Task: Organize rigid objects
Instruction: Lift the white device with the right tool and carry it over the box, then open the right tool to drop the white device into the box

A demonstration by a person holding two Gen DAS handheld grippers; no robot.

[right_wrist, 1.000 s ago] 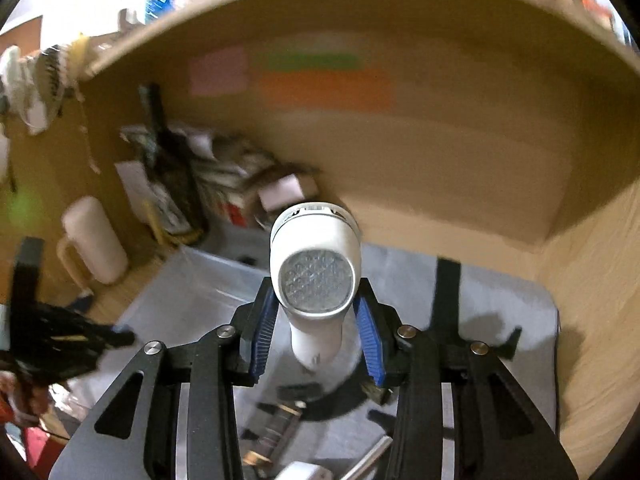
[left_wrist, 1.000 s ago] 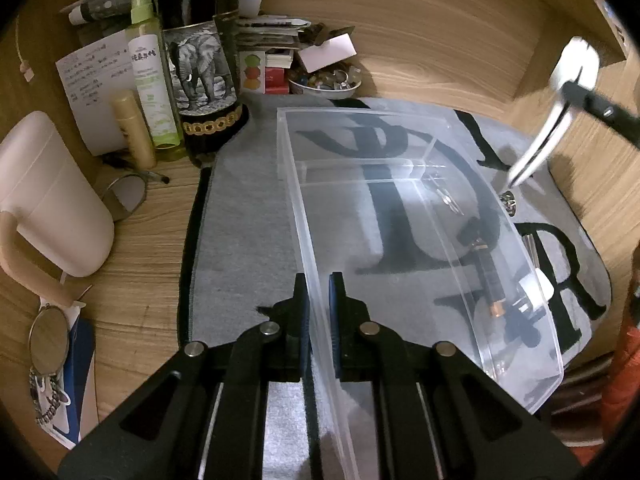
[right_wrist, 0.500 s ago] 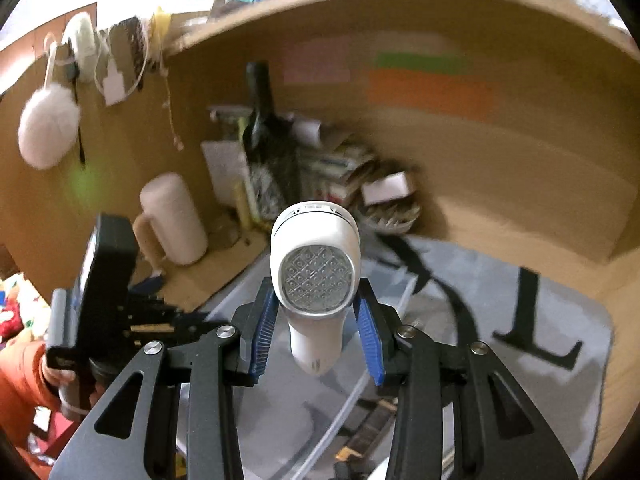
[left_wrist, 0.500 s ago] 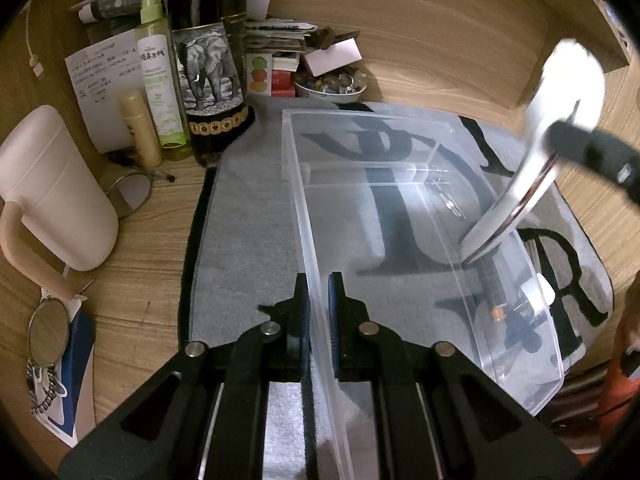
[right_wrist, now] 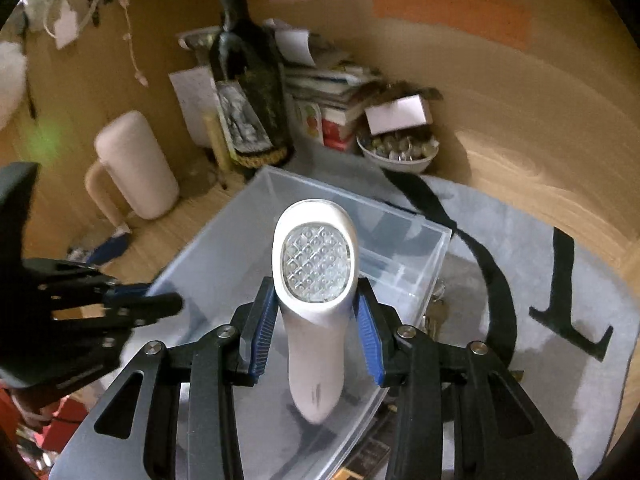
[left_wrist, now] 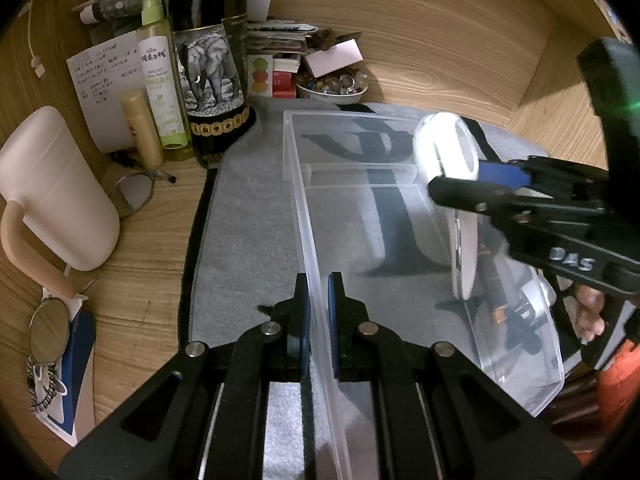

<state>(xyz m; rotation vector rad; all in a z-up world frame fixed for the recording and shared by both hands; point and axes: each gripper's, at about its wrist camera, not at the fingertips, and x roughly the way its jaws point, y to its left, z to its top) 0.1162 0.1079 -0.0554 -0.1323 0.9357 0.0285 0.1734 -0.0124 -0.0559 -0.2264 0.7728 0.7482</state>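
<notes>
The white handheld device [right_wrist: 315, 312] sits clamped in the right claw [right_wrist: 316, 322] above the clear plastic bin [right_wrist: 224, 264], its long axis along the fingers, its dimpled oval face toward the wrist camera. Only the left view shows it side-on [left_wrist: 452, 152], over the bin's [left_wrist: 320, 280] far side. The left claw [left_wrist: 318, 320] is pinched shut on the bin's near wall. The bin rests on a grey mat [left_wrist: 248, 216] on the bench [left_wrist: 140, 240].

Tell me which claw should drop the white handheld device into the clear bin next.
The right claw. It is shut on the white handheld device and hangs over the clear plastic bin. The left claw is shut on the bin's near wall, steadying it, so it should stay put.
</notes>
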